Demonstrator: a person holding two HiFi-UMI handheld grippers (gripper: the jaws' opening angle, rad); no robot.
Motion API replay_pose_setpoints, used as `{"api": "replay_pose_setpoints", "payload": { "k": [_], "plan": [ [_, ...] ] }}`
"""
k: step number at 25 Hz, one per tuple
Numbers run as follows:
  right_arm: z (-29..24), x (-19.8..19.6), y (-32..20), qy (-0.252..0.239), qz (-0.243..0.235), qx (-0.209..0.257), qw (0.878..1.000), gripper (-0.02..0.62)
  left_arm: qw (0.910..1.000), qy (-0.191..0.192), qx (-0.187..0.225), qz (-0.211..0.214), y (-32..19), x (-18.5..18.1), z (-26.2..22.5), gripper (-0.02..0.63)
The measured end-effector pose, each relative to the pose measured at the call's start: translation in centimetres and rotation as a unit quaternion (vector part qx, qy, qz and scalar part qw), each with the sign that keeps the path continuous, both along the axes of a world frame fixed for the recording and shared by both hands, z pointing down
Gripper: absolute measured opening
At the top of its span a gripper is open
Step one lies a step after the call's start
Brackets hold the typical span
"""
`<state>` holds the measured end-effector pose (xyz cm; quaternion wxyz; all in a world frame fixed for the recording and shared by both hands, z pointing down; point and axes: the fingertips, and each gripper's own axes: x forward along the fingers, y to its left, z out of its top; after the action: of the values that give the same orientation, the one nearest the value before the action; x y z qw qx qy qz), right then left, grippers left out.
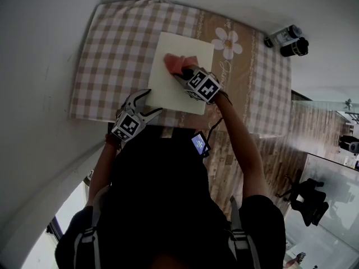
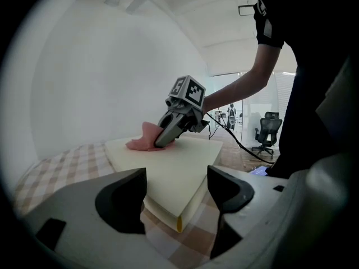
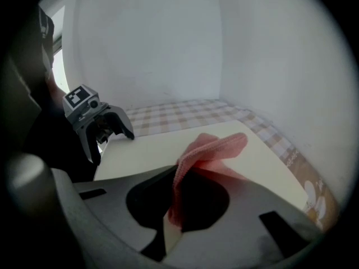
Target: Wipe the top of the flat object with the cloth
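- Pink cloth (image 1: 178, 62) lies bunched on the cream flat pad (image 1: 174, 43), pinched between the right gripper's (image 1: 182, 73) closed jaws.
- Left gripper (image 1: 147, 101): jaws apart at the pad's near corner, gripping nothing.
- Pad rests on the checked table (image 1: 112, 55).
- Two cylindrical containers (image 1: 294, 47) sit beside the table; their contents can't be seen.

Flat object (image 1: 174, 91): thick cream rectangular slab with a smooth top, lying flat and slightly skewed on the checked tabletop (image 1: 109, 55), with its near edge by the tabletop's front edge. Cloth (image 1: 178, 62): pink and crumpled, resting on the far part of the slab's top, one fold pinched in the right gripper's (image 1: 182, 73) jaws.
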<state>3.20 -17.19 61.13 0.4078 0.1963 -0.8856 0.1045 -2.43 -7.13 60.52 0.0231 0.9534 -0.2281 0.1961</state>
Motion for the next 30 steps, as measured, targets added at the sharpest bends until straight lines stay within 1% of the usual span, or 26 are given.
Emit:
{"api": "replay_pose_setpoints", "payload": {
  "k": [7,10,14,19,26,30],
  "plan": [
    [0.1,-0.6,3.2,-0.007,-0.018,-0.014,1.000,0.009,1.0000,0.002,0.000,0.005,-0.1,0.0,0.1,0.337],
    [0.1,-0.8,4.8,-0.009,-0.033,-0.019,0.999,0.009,1.0000,0.000,0.002,0.007,0.0,-0.1,0.3,0.337],
    [0.0,-1.1,6.5,-0.005,-0.049,-0.016,0.999,0.009,1.0000,0.003,0.003,0.005,-0.2,-0.2,0.3,0.337],
    [0.1,-1.5,8.7,-0.006,-0.066,-0.026,0.997,0.009,1.0000,0.003,-0.001,0.005,-0.2,-0.1,0.2,0.337],
    [-0.1,-1.9,11.2,-0.004,-0.081,-0.034,0.996,0.009,1.0000,0.002,0.004,0.007,-0.2,-0.3,0.2,0.337],
    [-0.3,-2.3,12.8,-0.013,-0.093,-0.044,0.995,0.009,1.0000,0.006,0.002,0.003,-0.2,-0.2,0.1,0.337]
  ]
}}
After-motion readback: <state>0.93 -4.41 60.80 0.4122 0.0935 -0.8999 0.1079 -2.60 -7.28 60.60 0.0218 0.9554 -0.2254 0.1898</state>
